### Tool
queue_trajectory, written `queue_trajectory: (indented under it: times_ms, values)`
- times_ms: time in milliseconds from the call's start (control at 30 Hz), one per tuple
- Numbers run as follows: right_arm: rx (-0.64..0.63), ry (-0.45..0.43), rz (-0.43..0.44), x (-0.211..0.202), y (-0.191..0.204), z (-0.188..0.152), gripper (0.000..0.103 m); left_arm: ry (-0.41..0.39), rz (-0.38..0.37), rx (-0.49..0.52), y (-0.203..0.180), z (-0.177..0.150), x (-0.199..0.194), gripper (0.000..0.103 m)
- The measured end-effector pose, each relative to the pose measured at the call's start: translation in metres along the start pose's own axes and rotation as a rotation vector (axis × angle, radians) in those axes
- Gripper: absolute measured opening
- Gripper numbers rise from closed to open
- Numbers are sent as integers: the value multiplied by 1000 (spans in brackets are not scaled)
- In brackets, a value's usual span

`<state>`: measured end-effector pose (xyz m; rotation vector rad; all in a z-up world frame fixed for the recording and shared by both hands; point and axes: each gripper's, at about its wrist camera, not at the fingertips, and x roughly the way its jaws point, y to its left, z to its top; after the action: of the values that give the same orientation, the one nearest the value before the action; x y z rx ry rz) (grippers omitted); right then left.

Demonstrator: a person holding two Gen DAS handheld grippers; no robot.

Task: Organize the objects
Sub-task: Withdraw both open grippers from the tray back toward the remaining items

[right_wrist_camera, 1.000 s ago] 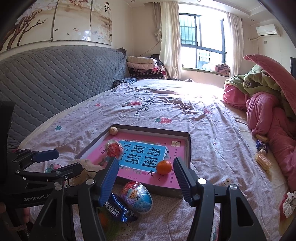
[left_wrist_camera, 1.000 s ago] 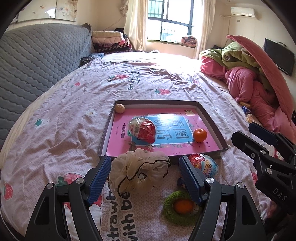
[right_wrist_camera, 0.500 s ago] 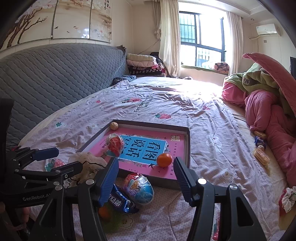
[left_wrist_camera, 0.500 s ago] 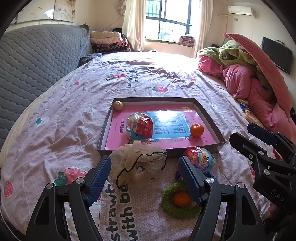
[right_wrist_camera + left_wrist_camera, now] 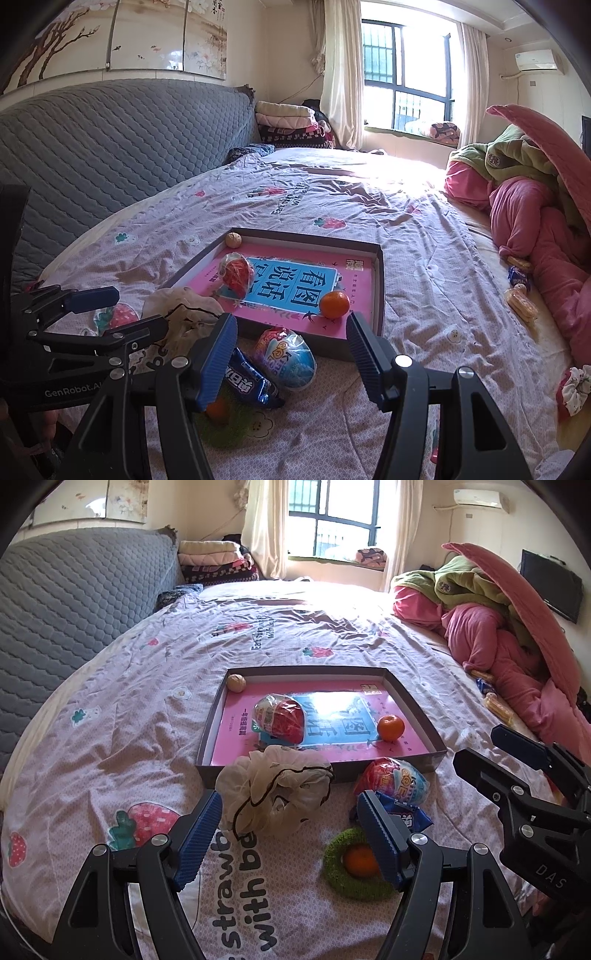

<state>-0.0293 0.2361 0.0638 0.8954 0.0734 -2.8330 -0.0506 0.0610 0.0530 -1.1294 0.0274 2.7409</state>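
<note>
A shallow brown box (image 5: pixel 413 698) (image 5: pixel 377 291) with a pink book inside lies on the bed. It holds a walnut (image 5: pixel 236 682), a red wrapped egg toy (image 5: pixel 280 718) (image 5: pixel 236 273) and an orange (image 5: pixel 390 727) (image 5: pixel 334 304). In front of the box lie a beige scrunchie (image 5: pixel 275 792) (image 5: pixel 184 306), a blue egg toy (image 5: pixel 397 781) (image 5: pixel 290 358), a blue snack packet (image 5: pixel 251 382) and a green ring around a small orange (image 5: pixel 356 864). My left gripper (image 5: pixel 290 834) is open, just short of the scrunchie. My right gripper (image 5: pixel 291 358) is open above the blue egg toy.
A grey quilted headboard (image 5: pixel 70 602) runs along the left. Pink and green bedding (image 5: pixel 509 635) is piled at the right, with snack packets (image 5: pixel 521 299) beside it. A scrunchie (image 5: pixel 574 387) lies at the right edge. Folded blankets (image 5: pixel 218 561) sit by the window.
Both grippers have drawn back and risen a little, so the box and the loose items sit farther off. Both stay open and nothing has been picked up.
</note>
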Motion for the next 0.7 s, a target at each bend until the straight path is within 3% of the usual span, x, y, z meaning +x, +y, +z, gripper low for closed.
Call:
queue_trajectory:
  times_ms: [700]
  values:
    - [-9,1,-5,-11,7,-6,61,6,1,11,-2,-10,-8,77]
